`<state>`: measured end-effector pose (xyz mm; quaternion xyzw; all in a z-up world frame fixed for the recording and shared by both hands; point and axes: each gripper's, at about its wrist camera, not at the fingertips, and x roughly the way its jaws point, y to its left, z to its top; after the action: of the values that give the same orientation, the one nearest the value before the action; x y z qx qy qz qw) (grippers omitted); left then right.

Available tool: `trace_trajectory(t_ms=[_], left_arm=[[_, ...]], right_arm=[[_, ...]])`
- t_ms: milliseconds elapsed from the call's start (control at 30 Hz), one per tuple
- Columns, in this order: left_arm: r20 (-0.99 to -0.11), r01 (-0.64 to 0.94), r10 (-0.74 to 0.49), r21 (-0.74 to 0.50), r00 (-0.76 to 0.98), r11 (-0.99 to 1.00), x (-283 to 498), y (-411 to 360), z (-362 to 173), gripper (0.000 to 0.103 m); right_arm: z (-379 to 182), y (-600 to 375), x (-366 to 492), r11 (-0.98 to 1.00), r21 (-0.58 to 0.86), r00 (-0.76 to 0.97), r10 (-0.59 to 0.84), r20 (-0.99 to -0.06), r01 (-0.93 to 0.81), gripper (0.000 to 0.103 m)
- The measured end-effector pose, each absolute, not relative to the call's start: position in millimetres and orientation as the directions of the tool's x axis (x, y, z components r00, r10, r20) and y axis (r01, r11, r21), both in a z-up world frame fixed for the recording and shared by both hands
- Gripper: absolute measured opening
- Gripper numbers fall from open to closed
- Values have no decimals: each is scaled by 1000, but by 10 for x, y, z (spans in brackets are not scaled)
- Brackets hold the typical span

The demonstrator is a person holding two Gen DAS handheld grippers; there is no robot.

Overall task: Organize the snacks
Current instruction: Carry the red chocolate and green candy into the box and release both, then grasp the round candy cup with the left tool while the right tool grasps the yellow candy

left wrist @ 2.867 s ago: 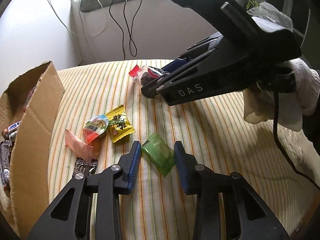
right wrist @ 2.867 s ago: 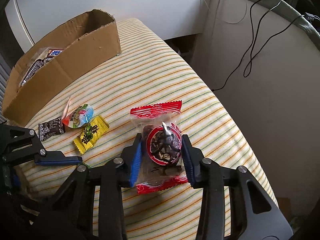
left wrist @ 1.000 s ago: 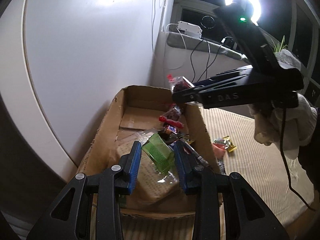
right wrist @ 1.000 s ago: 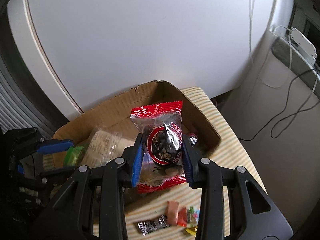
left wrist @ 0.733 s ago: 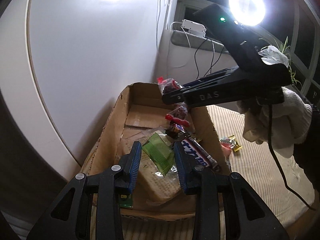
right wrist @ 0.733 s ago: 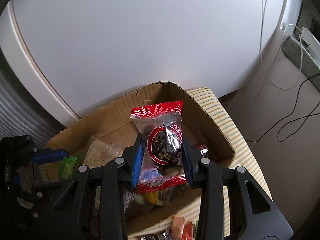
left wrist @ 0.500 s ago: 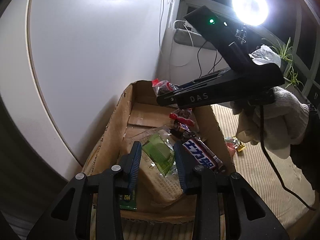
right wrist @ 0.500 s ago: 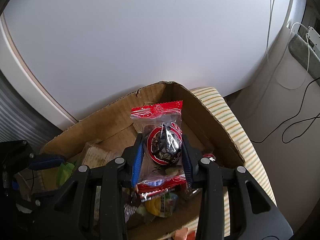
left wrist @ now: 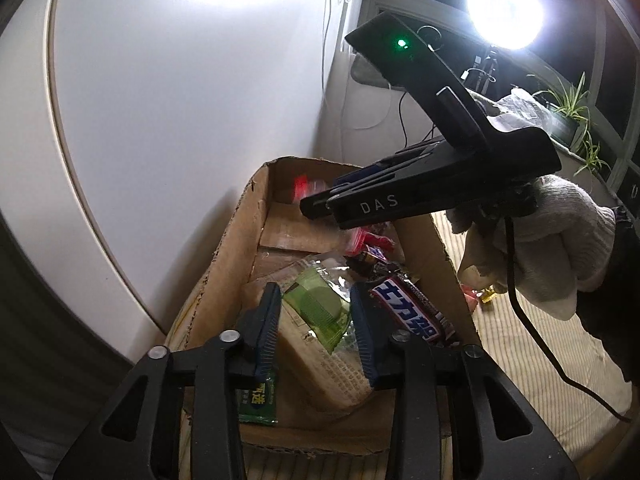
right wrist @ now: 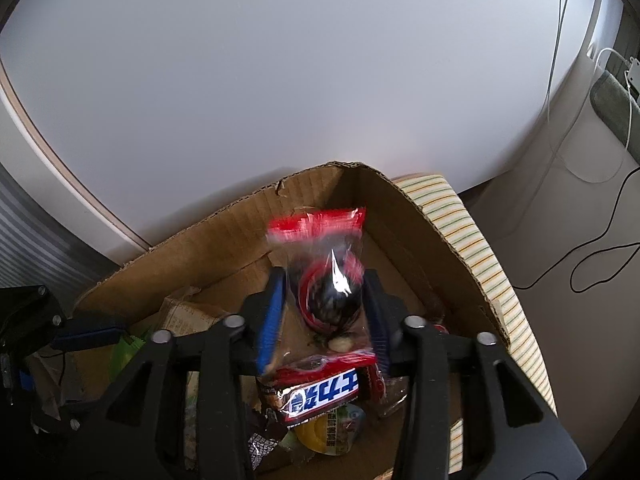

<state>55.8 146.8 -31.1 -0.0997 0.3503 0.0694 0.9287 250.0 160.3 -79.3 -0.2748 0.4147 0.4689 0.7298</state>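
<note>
Evidently both claws hung over the cardboard box (left wrist: 236,248) so that each snack would fall among those already inside. The left claw (left wrist: 316,322) had just been opening, its pads slack beside the green packet (left wrist: 322,308) between them. The right claw (right wrist: 324,312) had likewise just been opening, and the red-ended packet (right wrist: 320,248), blurred, was slipping free between its pads.

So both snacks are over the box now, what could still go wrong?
Both tools' jaws have just been opening. The red packet between the right tool jaws is blurred, likely dropping, and could bounce toward the cardboard box wall. The green packet could cling to the left tool.
</note>
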Motion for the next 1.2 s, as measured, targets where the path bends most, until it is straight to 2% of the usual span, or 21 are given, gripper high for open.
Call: trace_trajectory(t_ms=[33,100,133,567,1200], left_arm=[[-664,-200,60,-136,745,970,558,1465,-304,45],[-663,-199,62,-133,746,971,547,1453,-298,58],[-663,-198,62,-131,746,971,543,1446,-295,59],[-646,-185,53,-137,762,973,520,1407,-254,60],[-618,-113,7,-133,787,985,391,1015,-106,60]], right_arm=[[-781,1610,2478,411,-17,223,458,-860,-911,62],[-752,1595,2474,418,-23,236,466,-853,-908,74],[-736,1587,2478,420,-19,236,471,-850,-907,75],[-610,1408,2462,437,-32,256,465,-848,-899,75],[-524,280,2558,507,-29,285,437,-853,-862,75]])
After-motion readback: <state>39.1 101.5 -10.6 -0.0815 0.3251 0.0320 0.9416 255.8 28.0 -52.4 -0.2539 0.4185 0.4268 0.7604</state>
